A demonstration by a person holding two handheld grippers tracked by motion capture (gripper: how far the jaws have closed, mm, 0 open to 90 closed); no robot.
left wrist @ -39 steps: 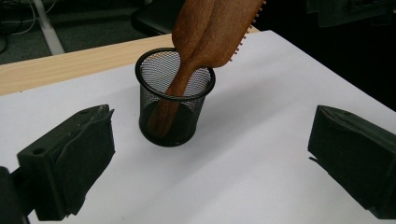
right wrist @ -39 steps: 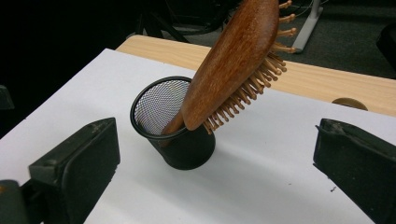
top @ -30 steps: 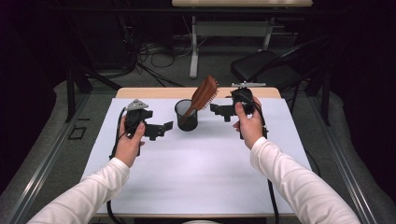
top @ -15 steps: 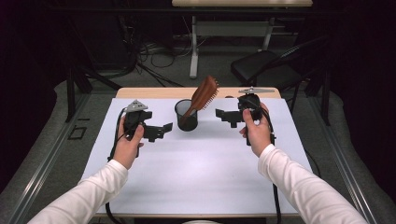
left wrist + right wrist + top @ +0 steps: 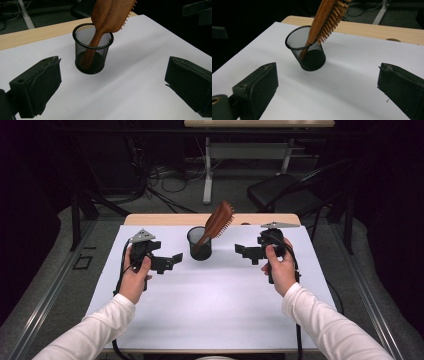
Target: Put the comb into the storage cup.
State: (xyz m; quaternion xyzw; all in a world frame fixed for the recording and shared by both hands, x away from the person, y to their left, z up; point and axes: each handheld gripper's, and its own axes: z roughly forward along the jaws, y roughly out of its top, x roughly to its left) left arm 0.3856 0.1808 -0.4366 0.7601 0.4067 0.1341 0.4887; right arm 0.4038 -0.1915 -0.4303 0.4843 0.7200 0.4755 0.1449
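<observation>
**Flanking the mesh cup, both claws empty**

Standing at the desk (image 5: 215,320) edge, I see the black mesh cup (image 5: 199,243) upright near desk centre, slightly toward 12 o'clock. A wooden hairbrush (image 5: 218,220) sits handle-down in it, head leaning out toward 1 o'clock, well above the rim.

Left claw (image 5: 170,262) waits at the cup's 9 o'clock, jaws wide apart, nothing between them. Right claw (image 5: 243,252) sits at 3 o'clock; its jaws have just been closing slightly, yet remain apart with nothing between them. Both aim at the cup.

Risks, as I judge them:
- Cup looks light, brush top-heavy; a nudge from either claw could tip both over.
- Gripping the brush head on the bristle side may slip.
- Pulling the brush sideways rather than along its lean could drag the cup, unless the left claw steadies it.
</observation>
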